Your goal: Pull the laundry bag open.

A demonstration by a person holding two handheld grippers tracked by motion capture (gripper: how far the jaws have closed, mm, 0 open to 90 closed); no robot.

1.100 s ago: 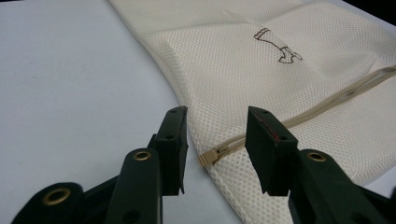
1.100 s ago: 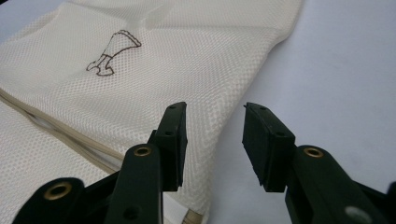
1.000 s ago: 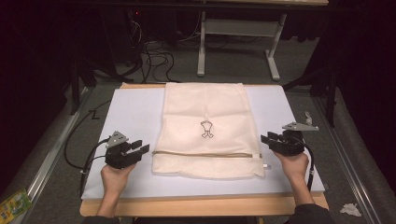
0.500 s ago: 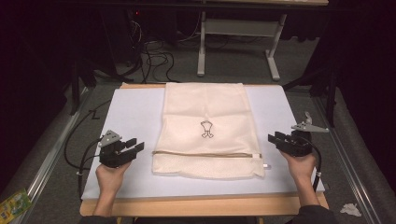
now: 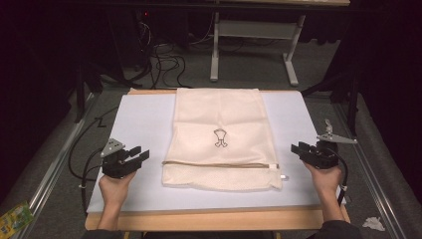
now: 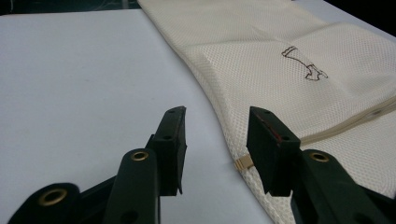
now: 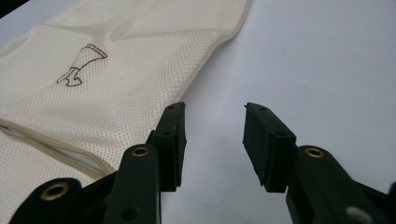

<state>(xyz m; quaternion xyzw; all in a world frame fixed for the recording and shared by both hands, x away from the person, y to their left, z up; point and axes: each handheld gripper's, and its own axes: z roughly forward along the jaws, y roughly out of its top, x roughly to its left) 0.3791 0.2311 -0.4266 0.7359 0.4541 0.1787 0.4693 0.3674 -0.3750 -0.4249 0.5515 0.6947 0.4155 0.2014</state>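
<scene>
On the white bench (image 5: 139, 119), flat mesh bag (image 5: 221, 124) in the middle; left claw (image 5: 140, 156) and right claw (image 5: 297, 149) beside it, both open, gripping nothing.

From the high view I see the cream mesh laundry bag (image 5: 219, 139) lying flat at the centre of the white rectangular mat (image 5: 139, 119), which sits on the wooden table (image 5: 214, 219). My left gripper (image 5: 134, 158) is at lower left, on the mat beside the bag and apart from it. My right gripper (image 5: 304, 151) is at lower right, near the mat's right edge. Behind the table, at the upper centre of the frame, stands a grey metal desk frame (image 5: 254, 30).
</scene>
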